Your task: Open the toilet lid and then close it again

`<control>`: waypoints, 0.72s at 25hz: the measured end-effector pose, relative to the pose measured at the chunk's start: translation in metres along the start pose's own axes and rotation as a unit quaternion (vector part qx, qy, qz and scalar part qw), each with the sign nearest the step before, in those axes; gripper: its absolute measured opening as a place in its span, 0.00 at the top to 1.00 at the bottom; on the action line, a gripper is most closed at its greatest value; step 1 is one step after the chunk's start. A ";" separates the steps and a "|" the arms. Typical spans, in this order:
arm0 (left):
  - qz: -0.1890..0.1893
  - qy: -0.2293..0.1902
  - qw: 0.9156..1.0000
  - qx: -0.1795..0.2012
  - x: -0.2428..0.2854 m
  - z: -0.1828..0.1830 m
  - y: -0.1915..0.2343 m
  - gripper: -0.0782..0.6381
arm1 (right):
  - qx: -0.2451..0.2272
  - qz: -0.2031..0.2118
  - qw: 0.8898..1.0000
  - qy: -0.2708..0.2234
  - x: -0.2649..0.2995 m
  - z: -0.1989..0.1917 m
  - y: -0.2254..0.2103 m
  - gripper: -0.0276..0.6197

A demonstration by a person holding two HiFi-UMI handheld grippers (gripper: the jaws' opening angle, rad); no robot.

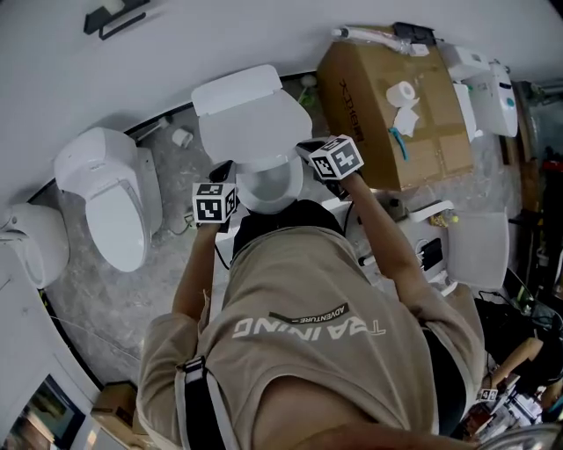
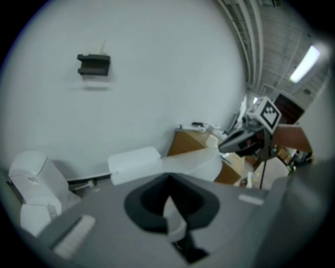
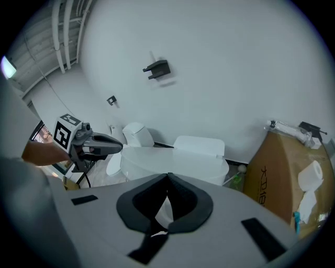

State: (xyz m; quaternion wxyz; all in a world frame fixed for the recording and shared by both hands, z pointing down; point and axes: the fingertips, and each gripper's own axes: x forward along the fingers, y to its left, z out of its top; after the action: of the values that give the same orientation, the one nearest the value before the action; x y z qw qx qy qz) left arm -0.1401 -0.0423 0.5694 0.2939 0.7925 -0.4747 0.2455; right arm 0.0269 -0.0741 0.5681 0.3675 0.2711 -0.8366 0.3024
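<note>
A person in a tan T-shirt bends over a white toilet at the centre of the head view, holding the left gripper (image 1: 222,171) by the bowl's left side and the right gripper (image 1: 308,149) by its right. The toilet lid (image 3: 172,159) lies flat and shut over the bowl, in front of the cistern (image 1: 237,97) that stands against the white wall.

Each gripper's own view shows its jaws pressed together at the tips with nothing between them. Only the pale lid shows beyond them. In the right gripper view the left gripper hangs at the frame's left, its tips close to the lid's edge, though contact cannot be made out.

With the lid down and neither tool gripping it, no part of the task is visibly under way. The pictures alone cannot settle whether the opening has yet to begin or the closing is already finished. If it is the start, both the lift and the lowering remain to be done.

A second toilet (image 1: 114,198) stands at the left of the head view. A cardboard box (image 1: 396,114) with a roll of toilet paper (image 1: 403,92) on top sits at the upper right. A black bracket (image 1: 114,18) is fixed to the wall at the upper left.
</note>
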 end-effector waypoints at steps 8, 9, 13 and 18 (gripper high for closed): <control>0.016 0.061 0.998 -0.005 0.003 -0.038 -0.016 0.88 | -0.022 0.022 0.999 0.017 0.006 -0.041 0.008 0.94; 0.020 0.063 0.998 -0.005 0.004 -0.043 -0.017 0.88 | -0.027 0.020 0.999 0.013 0.008 -0.047 0.009 0.94; 0.021 0.084 0.996 -0.002 0.006 -0.074 -0.026 0.88 | -0.018 0.025 0.999 0.012 0.015 -0.079 0.015 0.94; 0.027 0.105 0.994 -0.014 0.013 -0.106 -0.035 0.88 | -0.012 0.041 0.999 0.026 0.028 -0.114 0.018 0.94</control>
State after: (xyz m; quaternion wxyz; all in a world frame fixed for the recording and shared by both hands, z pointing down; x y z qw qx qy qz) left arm -0.1150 0.0370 0.6456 0.3467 0.7450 -0.4657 0.3284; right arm 0.0495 0.0118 0.6465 0.3794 0.2248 -0.8408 0.3139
